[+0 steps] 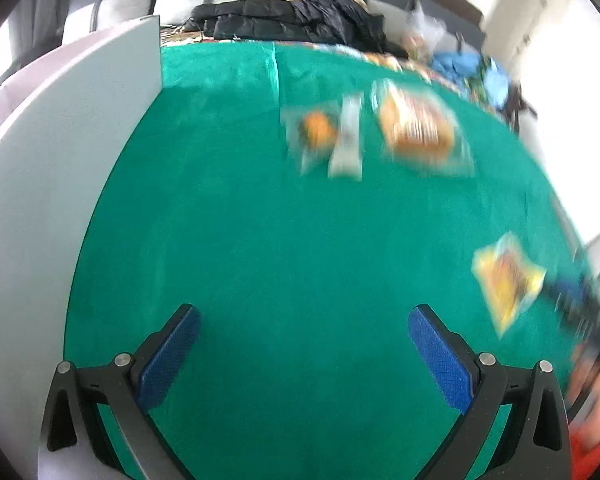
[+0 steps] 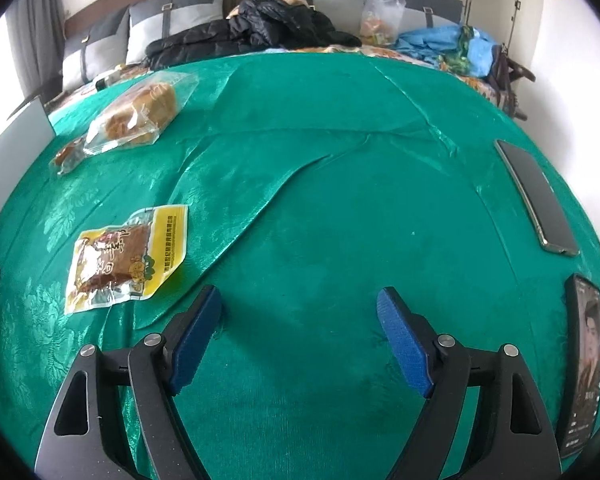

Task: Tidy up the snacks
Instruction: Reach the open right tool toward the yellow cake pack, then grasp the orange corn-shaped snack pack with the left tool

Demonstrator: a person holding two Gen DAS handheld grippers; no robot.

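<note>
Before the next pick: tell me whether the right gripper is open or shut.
Open: the right gripper has its blue fingers wide apart over bare green cloth.

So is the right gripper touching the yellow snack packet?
Apart. The right wrist view shows the open right gripper over bare green cloth, with cloth visible between it and the yellow packet.

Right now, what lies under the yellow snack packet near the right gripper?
The yellow snack packet lies flat on the green cloth, beside a long crease. Whatever is beneath the packet itself, and beneath the cloth, is covered and cannot be seen.
</note>
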